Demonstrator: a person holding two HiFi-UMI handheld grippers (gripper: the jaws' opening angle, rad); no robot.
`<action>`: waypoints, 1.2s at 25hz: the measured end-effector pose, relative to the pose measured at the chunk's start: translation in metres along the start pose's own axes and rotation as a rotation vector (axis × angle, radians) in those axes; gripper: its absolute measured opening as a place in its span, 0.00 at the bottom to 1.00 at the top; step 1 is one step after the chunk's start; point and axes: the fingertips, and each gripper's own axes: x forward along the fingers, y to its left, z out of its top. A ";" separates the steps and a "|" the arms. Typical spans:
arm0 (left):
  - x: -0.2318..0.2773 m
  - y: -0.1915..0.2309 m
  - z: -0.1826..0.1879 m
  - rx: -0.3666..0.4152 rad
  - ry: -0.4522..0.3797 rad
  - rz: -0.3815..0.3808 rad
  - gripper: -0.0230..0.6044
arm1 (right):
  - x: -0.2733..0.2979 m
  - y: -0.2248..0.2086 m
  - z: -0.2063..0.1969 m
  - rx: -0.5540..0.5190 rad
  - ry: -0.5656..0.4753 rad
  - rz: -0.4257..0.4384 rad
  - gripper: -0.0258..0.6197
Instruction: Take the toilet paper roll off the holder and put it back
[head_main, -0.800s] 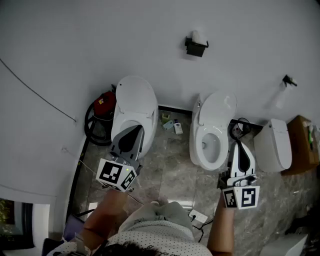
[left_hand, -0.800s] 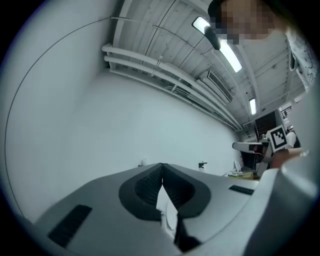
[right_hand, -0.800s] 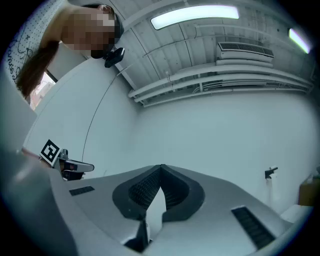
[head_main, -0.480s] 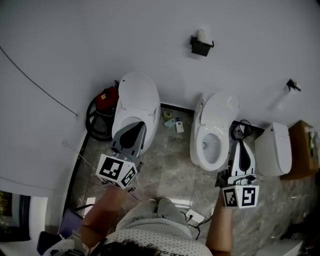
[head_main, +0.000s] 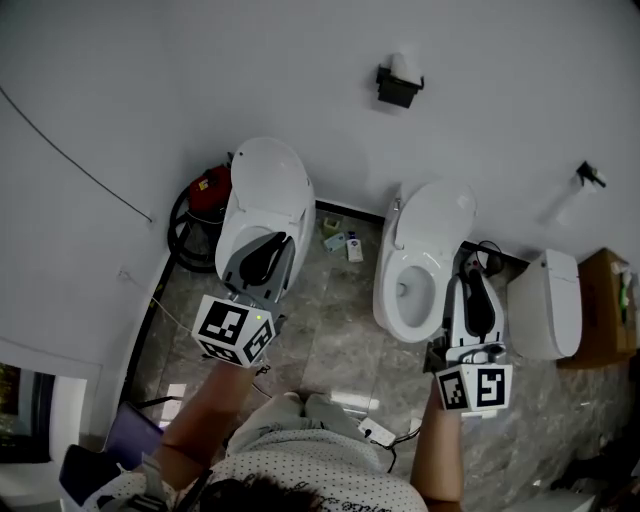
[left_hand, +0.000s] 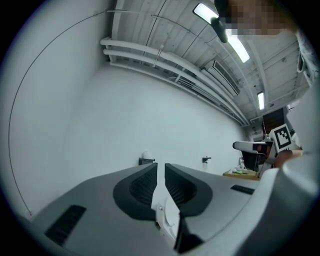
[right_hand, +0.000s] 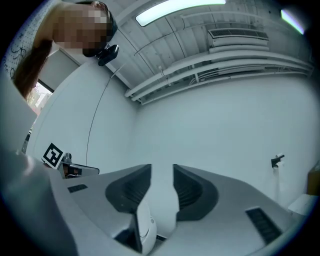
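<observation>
Standing back from the wall (head_main: 200, 80), I hold both tools out ahead of me, well apart from the target. The toilet paper roll (head_main: 400, 67) sits on the black holder (head_main: 397, 92), which is fixed to the wall above the left toilet (head_main: 268, 185) and the right toilet (head_main: 432, 220).

Left gripper (head_main: 264, 248): my jaws are drawn almost together, with only a thin slit between the pads and nothing in it. In the left gripper view the holder shows small and distant, just left of the jaw tips.

Right gripper (head_main: 473, 280): my jaws stand a little apart — a narrow gap, empty, with only bare wall beyond it.

Task status, as I judge it: no step is complete. The roll has not been lifted off, so both removal and return remain. Next I would need to close the distance to the holder, spread one pair of jaws wide enough for the roll, grip it, draw it clear and then reseat it.
</observation>
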 end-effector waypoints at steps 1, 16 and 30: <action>0.005 -0.004 0.000 -0.006 0.005 0.003 0.11 | 0.002 -0.005 -0.002 0.000 0.009 0.004 0.31; 0.078 0.020 0.004 -0.008 0.032 0.095 0.51 | 0.068 -0.043 -0.028 0.019 0.043 0.044 0.58; 0.229 0.120 0.003 0.026 0.012 -0.005 0.51 | 0.225 -0.078 -0.057 -0.016 0.032 -0.030 0.62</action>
